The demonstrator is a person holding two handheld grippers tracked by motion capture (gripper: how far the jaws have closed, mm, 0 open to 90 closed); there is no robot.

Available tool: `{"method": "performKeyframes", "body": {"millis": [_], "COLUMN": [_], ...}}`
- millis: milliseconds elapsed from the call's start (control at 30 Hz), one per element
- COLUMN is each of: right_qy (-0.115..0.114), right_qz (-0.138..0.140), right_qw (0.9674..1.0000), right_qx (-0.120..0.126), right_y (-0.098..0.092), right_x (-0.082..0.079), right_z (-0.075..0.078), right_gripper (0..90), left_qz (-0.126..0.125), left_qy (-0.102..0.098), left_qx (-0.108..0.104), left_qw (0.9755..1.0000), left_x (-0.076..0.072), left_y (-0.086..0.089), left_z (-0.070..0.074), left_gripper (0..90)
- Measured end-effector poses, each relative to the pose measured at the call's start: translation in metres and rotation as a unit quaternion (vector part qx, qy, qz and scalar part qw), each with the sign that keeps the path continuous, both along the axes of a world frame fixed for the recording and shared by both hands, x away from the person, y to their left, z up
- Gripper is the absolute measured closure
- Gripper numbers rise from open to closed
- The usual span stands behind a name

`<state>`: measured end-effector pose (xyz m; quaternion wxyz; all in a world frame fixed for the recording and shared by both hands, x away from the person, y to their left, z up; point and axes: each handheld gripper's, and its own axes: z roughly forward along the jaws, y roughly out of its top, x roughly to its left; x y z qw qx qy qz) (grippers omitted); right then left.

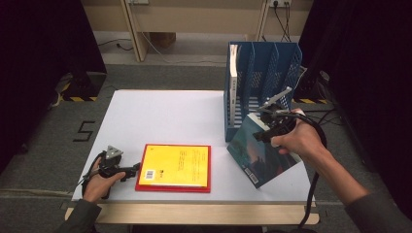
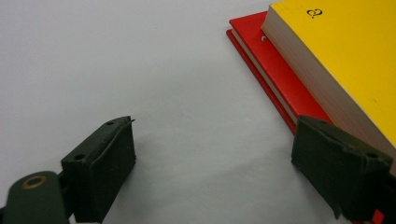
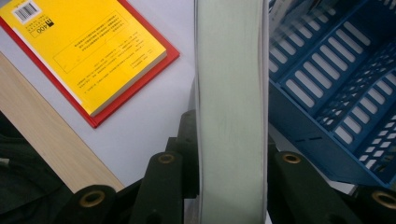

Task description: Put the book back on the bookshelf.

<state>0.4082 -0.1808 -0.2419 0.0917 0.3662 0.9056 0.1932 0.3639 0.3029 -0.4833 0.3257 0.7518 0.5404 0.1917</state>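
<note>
Right gripper (image 1: pixel 272 127) pinches the blue-green book (image 1: pixel 257 153) at the table's (image 1: pixel 160 114) right edge, before the blue rack (image 1: pixel 265 77), not yet inside; yellow book (image 1: pixel 176 165) waits by the spread left gripper (image 1: pixel 133 170).

Glossy yellow book (image 3: pixel 88 51) — slotted blue plastic rack (image 3: pixel 336 88) — matt table (image 2: pixel 177 84).

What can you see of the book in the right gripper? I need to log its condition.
The book is a paperback with a dark teal, picture-printed cover and a barcode near its lower corner. It is lifted and tilted beside the blue file rack, its lower corner just above the table edge. The right gripper is shut on it; pale page edges run between the jaws. No damage visible.
</note>
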Motion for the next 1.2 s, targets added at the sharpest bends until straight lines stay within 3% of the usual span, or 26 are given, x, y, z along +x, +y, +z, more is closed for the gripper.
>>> {"method": "performKeyframes", "body": {"millis": [500,1200], "right_qy": [0.019,0.045], "right_qz": [0.009,-0.003], "right_qw": [0.9998,0.9990], "right_qx": [-0.009,-0.006], "right_y": [0.030,0.024], "right_x": [0.019,0.019], "right_z": [-0.012,-0.022], "right_gripper": [72.2,68.9], "left_qz": [0.000,-0.001], "left_qy": [0.000,0.000], "left_qx": [0.000,0.001], "left_qw": [1.0000,1.0000], "left_x": [0.000,0.000], "left_y": [0.000,0.000], "left_z": [0.000,0.000], "left_gripper": [12.4,12.3]}}
